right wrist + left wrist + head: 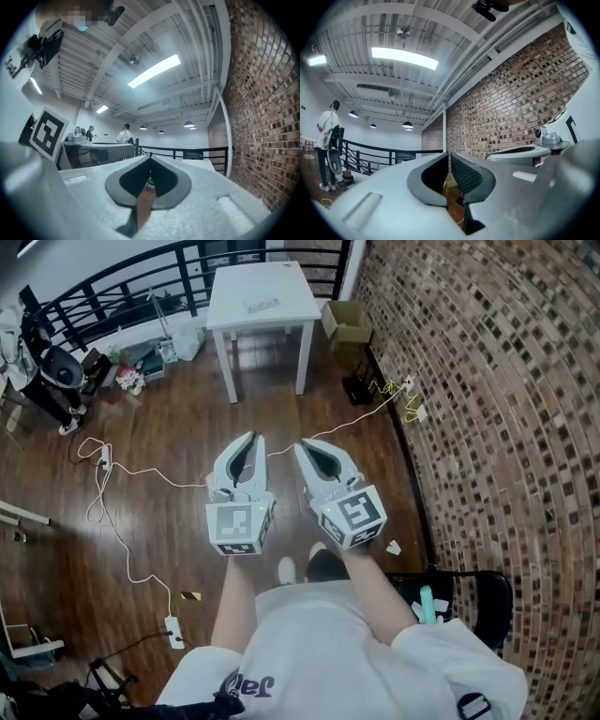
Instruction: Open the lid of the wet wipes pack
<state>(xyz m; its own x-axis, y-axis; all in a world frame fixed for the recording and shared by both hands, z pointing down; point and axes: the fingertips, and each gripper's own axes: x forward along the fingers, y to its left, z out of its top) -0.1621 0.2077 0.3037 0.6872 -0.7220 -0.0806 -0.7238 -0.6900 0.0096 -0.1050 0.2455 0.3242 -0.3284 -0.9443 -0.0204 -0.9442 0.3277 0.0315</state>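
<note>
A small flat pack (262, 306), too far off to make out in detail, lies on the white table (281, 282) at the far end of the room. Both grippers are held level over the wooden floor, well short of the table. In the head view my left gripper (251, 437) has its jaw tips together with nothing between them. Beside it my right gripper (302, 444) is shut and empty too. The left gripper view shows its jaws (446, 157) meeting against the brick wall and ceiling. The right gripper view shows closed tips (150, 161) in front of a black railing.
A brick wall (487, 381) runs along the right. A cardboard box (345, 320) sits by the table's right side. White cables (122, 521) and a power strip (174, 632) lie on the floor. A black railing (122, 287) and a person (47, 371) are at the left, and a black chair (473, 601) is at my right.
</note>
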